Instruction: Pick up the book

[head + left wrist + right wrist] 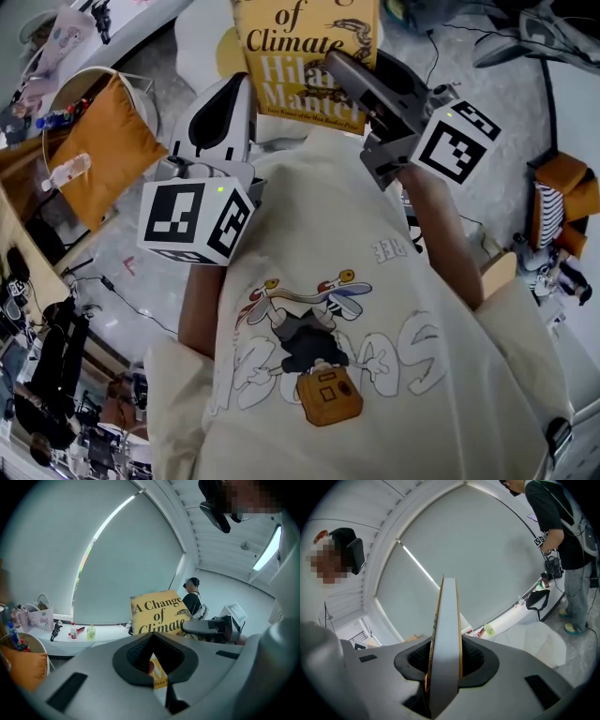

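A yellow book [300, 56] with black and white title print is held up off any surface, its cover facing me. My right gripper [342, 70] is shut on its right edge. In the right gripper view the book [446, 634] stands edge-on between the jaws of that gripper [445, 667]. My left gripper [246, 89] points at the cover's lower left corner. Its jaws stand a narrow gap apart, and a strip of the yellow cover shows through the gap of the left gripper [157, 667]. Above it the book [157, 616] shows face-on, with the right gripper [206, 627] clamped on its side.
An orange cushion [108, 141] sits in a white basket at the left. Small bottles [75, 632] line a white window sill ahead. A person in black [555, 527] stands at the right by the sill. Orange items [562, 187] and cables lie on the floor.
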Motion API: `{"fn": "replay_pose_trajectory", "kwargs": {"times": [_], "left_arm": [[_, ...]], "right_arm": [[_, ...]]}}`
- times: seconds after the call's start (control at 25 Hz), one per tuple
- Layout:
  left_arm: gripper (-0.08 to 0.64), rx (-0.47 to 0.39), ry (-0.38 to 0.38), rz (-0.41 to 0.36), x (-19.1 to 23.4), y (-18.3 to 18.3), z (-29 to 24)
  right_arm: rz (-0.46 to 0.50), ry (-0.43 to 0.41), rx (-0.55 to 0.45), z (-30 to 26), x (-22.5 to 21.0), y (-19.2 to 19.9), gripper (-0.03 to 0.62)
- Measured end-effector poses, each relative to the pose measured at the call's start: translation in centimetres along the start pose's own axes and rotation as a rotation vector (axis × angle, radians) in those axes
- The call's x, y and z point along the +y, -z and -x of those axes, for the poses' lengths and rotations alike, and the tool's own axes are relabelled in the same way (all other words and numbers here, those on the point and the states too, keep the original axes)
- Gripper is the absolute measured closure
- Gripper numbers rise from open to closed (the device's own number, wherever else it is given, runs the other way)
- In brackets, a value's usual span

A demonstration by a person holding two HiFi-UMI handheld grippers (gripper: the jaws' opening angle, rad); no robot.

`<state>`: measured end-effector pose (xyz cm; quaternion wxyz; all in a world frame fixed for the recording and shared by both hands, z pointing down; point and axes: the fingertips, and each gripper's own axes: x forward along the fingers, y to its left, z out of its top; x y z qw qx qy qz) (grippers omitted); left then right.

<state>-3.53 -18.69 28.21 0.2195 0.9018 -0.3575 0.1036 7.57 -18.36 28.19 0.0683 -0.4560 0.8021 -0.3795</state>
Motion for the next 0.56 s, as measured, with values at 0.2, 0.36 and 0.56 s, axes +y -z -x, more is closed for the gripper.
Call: {"fn": "replay_pose_trajectory", "kwargs": {"times": [0.2,0.36,0.56], "left_arm": [[0.554,0.003,0.001,0.010,0.63,0.03,0.17],[0.554,0.001,-0.002,0.016,0.81,-0.05,0.08],[0.554,0.009,-0.002,0.019,0.99,0.32,0.00]], "right_arm": [[0.003,-0.001,-0.004,-0.45,0.35,-0.14,0.436],[-0.013,-0.015,-0.016,-0.29,0.45,-0.26,0.436],[-0.002,-0.019,-0.008,-0.43,0.61,0.08,0.436]]}}
